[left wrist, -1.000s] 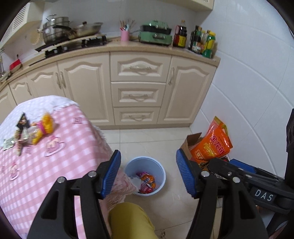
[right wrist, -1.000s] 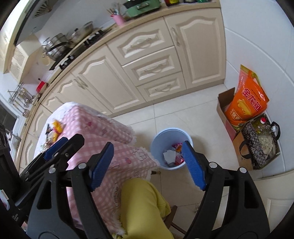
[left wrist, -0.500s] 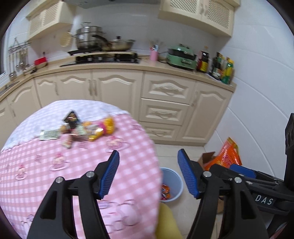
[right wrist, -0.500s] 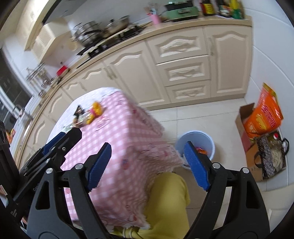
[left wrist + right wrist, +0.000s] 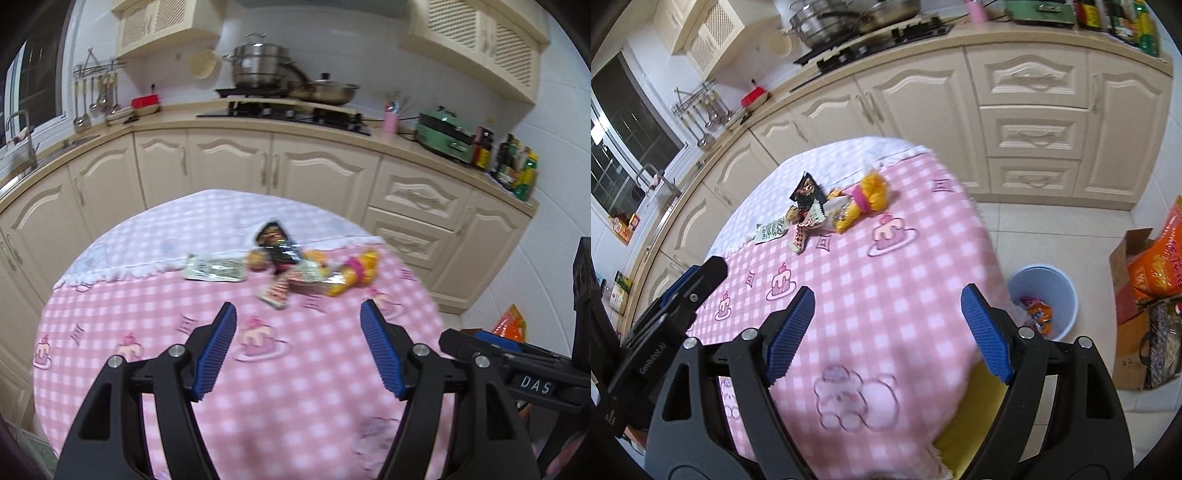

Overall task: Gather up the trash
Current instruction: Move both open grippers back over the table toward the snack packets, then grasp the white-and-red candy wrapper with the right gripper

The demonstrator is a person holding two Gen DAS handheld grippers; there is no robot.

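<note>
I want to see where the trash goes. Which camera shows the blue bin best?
The right wrist view. There the blue bin stands on the floor beside the table, open, with wrappers inside. The left wrist view does not show the bin at all.

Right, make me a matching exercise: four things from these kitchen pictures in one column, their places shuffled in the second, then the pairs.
Things:
1. round light-blue plastic bin
2. crumpled yellow snack wrapper with a pink band
3. stainless steel stacked steamer pot
4. orange printed sack

Places:
A. on the stove
B. on the floor beside the table
C. in a cardboard box by the wall
D. on the pink checked tablecloth

Pairs: 1-B, 2-D, 3-A, 4-C
</note>
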